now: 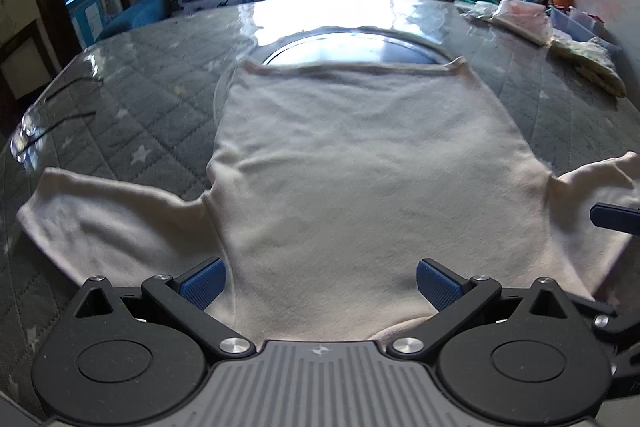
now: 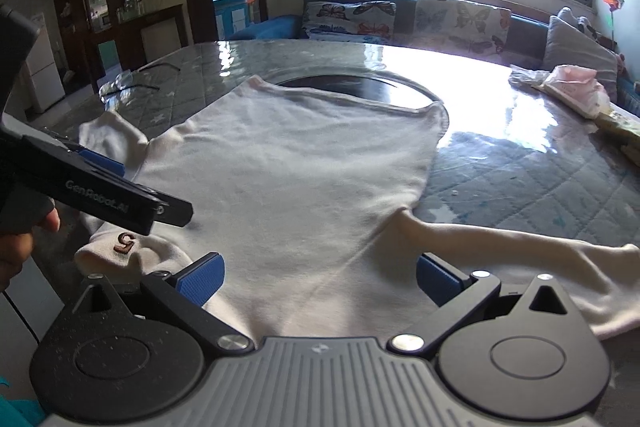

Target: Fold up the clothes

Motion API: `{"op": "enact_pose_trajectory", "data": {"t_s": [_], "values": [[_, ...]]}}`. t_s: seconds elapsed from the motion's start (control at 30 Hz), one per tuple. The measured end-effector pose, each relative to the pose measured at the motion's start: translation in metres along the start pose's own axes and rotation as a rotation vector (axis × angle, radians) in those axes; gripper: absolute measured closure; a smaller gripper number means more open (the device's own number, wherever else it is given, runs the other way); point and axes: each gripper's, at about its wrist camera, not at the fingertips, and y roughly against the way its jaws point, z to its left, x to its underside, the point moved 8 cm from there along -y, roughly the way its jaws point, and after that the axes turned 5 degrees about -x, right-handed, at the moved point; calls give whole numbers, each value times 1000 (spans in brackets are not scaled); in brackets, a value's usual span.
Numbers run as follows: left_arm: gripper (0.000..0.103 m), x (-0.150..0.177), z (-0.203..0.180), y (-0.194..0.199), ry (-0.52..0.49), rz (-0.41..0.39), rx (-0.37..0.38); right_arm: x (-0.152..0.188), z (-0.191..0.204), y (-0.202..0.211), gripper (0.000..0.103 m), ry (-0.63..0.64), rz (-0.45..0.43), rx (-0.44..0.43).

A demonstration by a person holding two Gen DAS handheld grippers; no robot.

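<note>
A cream shirt (image 1: 360,163) lies spread flat across the middle of both frames on the bench (image 1: 132,115), hem toward the top over a dark round inset (image 1: 352,49), sleeves running out to lower left and lower right. The collar end sits at the bottom of the frames, just under the tools.

The left gripper (image 1: 320,281) stands wide with nothing between its jaws, hanging above the shirt near the collar. The right gripper (image 2: 320,277) is equally wide and empty, over the shoulder area at the bottom of its frame; in that view the left gripper (image 2: 120,183) shows at the left edge with a hand (image 2: 16,239) on its handle.

No fold looks begun yet, so the first pinch matters. Likely troubles:
- The bench top is glossy, so a one-layer pinch may drag the whole shirt instead of lifting a fold.
- Jaws this wide could bunch up extra fabric and leave a crooked crease.
- The two grippers sit near each other at the collar and may knock together.
- The right sleeve (image 2: 520,247) runs far toward the bench edge and could slip off when pulled.
- A pile of clothes (image 1: 520,15) at upper right lies apart from the shirt, little risk there.
</note>
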Motion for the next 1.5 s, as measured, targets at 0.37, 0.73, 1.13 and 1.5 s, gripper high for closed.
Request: {"op": "enact_pose_trajectory", "data": {"t_s": [0.37,0.73,1.13,1.5], "values": [[0,-6,-43,11,-123,-33,70,-1,-78,36,7,-129,-46,152],[0,-7,-62,11,-177,-33,93,29,-194,67,29,-364,-41,418],[0,-6,-67,9,-188,-24,85,44,-215,73,56,-438,-42,441],[0,-5,-71,10,-196,-24,86,44,-216,75,85,-431,-47,435]]}}
